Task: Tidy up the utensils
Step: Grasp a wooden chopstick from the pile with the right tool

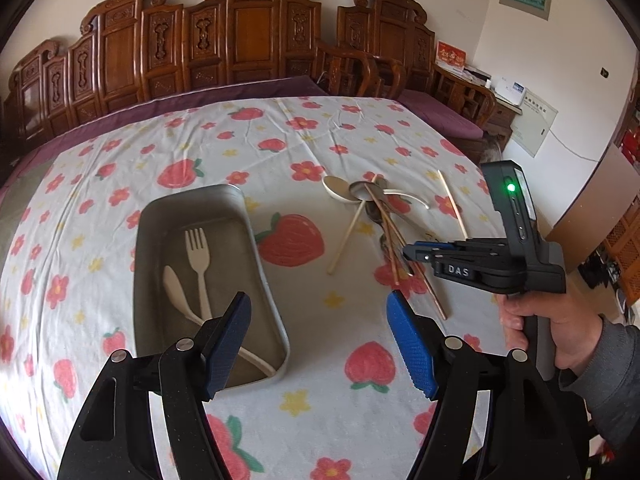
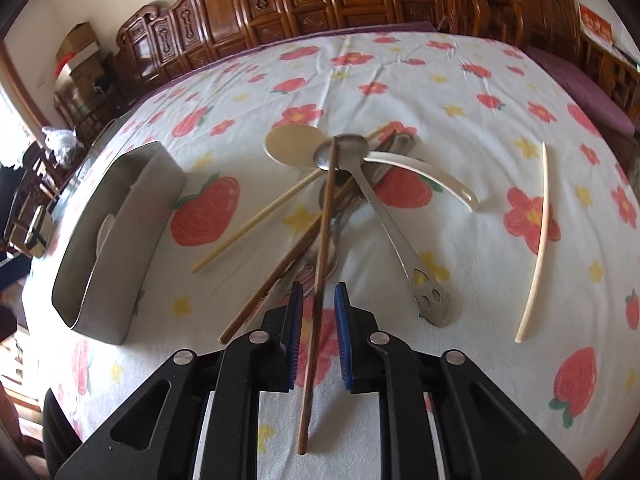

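The right gripper point(image 2: 318, 300) hangs low over the utensil pile, jaws apart either side of a dark chopstick point(image 2: 320, 248) without gripping it. The left gripper point(image 1: 318, 320), jaws wide apart, hovers near the metal tray point(image 1: 270, 292) holding a fork point(image 1: 199, 256) on the counter point(image 1: 320, 360).

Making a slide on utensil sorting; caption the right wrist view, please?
Right gripper open astride a dark chopstick in the utensil pile, metal tray to its left.
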The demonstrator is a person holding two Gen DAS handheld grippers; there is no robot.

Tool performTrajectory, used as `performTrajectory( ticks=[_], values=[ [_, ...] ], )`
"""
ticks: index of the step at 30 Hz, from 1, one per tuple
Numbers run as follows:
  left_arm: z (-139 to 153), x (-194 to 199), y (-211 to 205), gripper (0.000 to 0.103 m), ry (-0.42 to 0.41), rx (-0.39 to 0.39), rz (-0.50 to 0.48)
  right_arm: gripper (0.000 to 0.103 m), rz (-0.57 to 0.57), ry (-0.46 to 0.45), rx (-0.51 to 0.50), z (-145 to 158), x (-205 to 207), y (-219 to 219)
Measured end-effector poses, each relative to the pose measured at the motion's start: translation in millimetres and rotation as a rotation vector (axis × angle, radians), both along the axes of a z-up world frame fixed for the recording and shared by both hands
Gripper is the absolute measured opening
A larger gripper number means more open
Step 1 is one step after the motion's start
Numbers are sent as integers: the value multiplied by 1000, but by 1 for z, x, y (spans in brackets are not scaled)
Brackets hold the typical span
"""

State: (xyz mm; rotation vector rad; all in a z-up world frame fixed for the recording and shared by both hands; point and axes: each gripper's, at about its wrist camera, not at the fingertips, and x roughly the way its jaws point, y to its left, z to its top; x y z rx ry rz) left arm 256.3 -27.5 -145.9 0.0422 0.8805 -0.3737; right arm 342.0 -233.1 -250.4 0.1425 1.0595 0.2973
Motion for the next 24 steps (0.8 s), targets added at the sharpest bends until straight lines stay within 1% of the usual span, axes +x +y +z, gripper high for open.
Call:
performTrajectory(
  ticks=[5, 6, 8, 11, 12, 16, 20, 24],
  values=[
    [-4, 1, -12, 67, 7, -1, -11, 13, -2, 27, 14, -4, 0, -3],
    [-5, 2, -15, 67, 9, 0, -13, 9, -2, 36, 12, -6, 0, -3],
    [-7, 3, -20, 67, 13, 2, -16, 7, 3, 41, 12, -8, -2, -5],
    [-11, 5, -29, 67, 23, 7, -21, 6, 16, 48, 13, -7, -7, -8],
    [-13, 6, -32, 67, 26, 10, -23, 6, 19, 46, -6, -6, -10, -9],
    [-17, 8, -43, 67, 31, 18, -33, 6, 22, 29, -20, 5, -23, -20],
    [-23, 15, -57, 67, 44, 21, -44, 6, 41, -7, -29, 23, -43, -35],
    [-29, 24, -73, 67, 57, 33, -54, 6, 40, -30, -14, 35, -57, -49]
  ],
)
